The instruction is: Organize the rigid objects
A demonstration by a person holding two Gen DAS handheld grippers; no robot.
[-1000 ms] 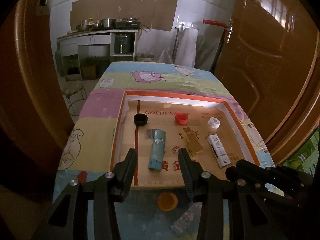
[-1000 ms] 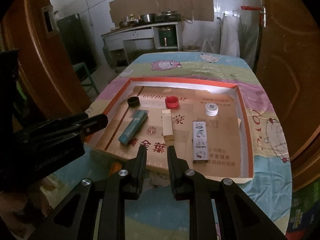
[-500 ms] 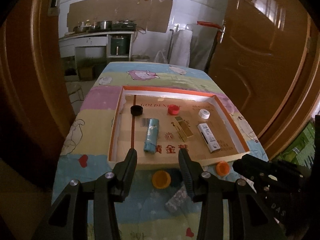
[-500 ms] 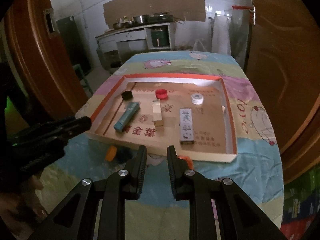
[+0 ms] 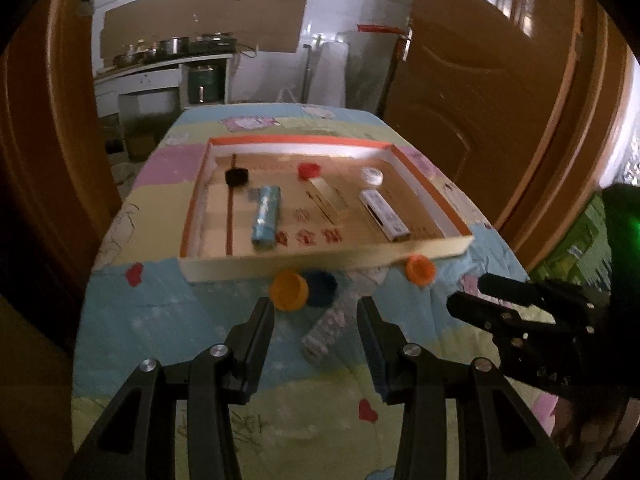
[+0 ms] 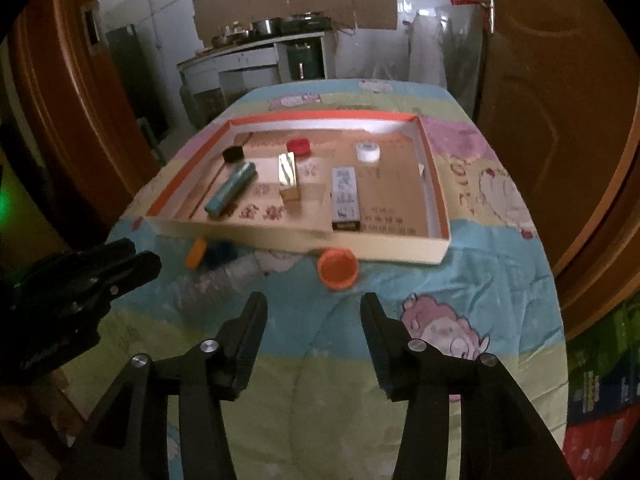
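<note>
A shallow orange-rimmed cardboard tray (image 5: 320,258) (image 6: 400,250) lies on the table. In it are a black cap (image 5: 237,176), a red cap (image 5: 309,169), a white cap (image 5: 372,176), a blue tube (image 5: 266,216), a gold box (image 5: 326,196) and a white box (image 5: 384,214). In front of the tray lie a yellow-orange cap (image 5: 289,290), a dark blue cap (image 5: 320,287), an orange cap (image 5: 419,270) (image 6: 338,268) and a clear blister pack (image 5: 326,330). My left gripper (image 5: 316,312) is open, just short of the caps. My right gripper (image 6: 314,308) is open, just short of the orange cap.
The table wears a pastel cartoon cloth (image 6: 460,300). Brown doors (image 5: 500,100) stand close on both sides. A kitchen counter with pots (image 5: 172,60) is at the back. The right gripper also shows in the left wrist view (image 5: 472,294).
Both grippers have pulled back from the tray toward the table's near end. The right gripper has opened wide. The loose caps and blister pack have come into view.
</note>
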